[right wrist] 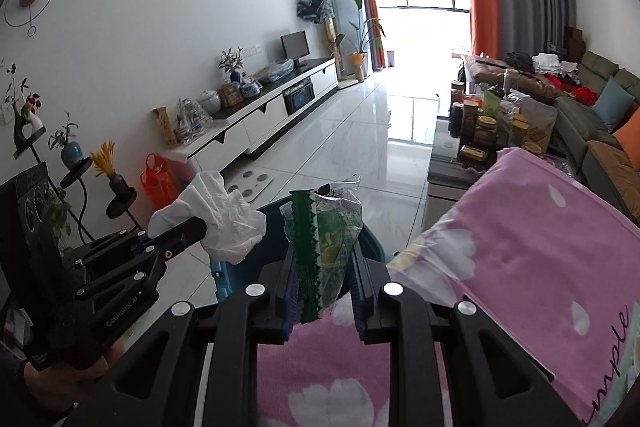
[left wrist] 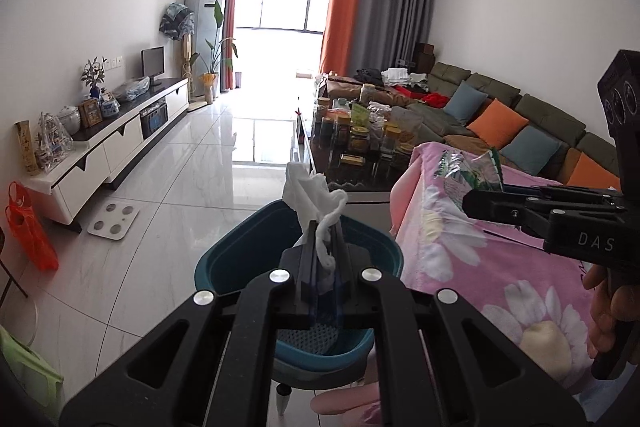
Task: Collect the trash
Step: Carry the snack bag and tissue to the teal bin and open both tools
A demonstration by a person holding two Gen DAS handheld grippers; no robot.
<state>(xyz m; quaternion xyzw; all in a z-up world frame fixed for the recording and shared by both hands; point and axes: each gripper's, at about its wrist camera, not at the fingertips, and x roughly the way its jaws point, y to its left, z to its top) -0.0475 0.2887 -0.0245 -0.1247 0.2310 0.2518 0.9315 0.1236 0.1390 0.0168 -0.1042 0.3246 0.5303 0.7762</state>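
Living room, white tile floor. Your left gripper [left wrist: 320, 251] pinches a crumpled white tissue [left wrist: 310, 193] above the teal bin [left wrist: 224, 267]; your right gripper [right wrist: 322, 267] clamps a green wrapper [right wrist: 320, 227] beside the pink blanket [right wrist: 540, 227].

My left gripper [left wrist: 320, 243] is matte black, silver round screws on its linkage arms. My right gripper [right wrist: 324, 267] matches, blue ridged pads [right wrist: 289, 303] inside. White lettering marks both bodies; lens-like discs top each.

White tissue [left wrist: 310, 193], green wrapper [right wrist: 324, 243], teal bin [left wrist: 224, 267], pink floral blanket [right wrist: 528, 227].
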